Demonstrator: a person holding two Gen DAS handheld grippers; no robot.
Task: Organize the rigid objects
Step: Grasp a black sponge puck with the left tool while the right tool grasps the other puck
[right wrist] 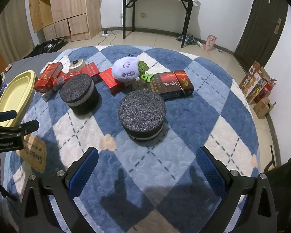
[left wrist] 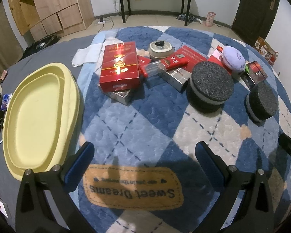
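A pale yellow oval tray [left wrist: 38, 116] lies at the left of the quilt; it shows at the left edge [right wrist: 13, 95] of the right wrist view. Red cartons [left wrist: 119, 66] [right wrist: 46, 77], a silver box [left wrist: 174, 76], a small lidded pot [left wrist: 161, 48] [right wrist: 76, 65], a purple plush [left wrist: 233, 57] [right wrist: 126, 69] and a dark carton [right wrist: 170, 84] cluster at the far side. Two black foam discs [left wrist: 210, 85] [right wrist: 142, 114] stand nearer. My left gripper [left wrist: 144, 155] hangs open over the quilt label. My right gripper [right wrist: 147, 161] is open too, just short of the near disc.
A blue and white diamond quilt [right wrist: 194, 116] covers the bed. Beyond it are a wooden cabinet [right wrist: 67, 9], a black table [right wrist: 157, 9], a dark door [right wrist: 261, 23] and cardboard boxes [right wrist: 256, 85] on the floor. The left gripper's body [right wrist: 7, 136] juts in at the left.
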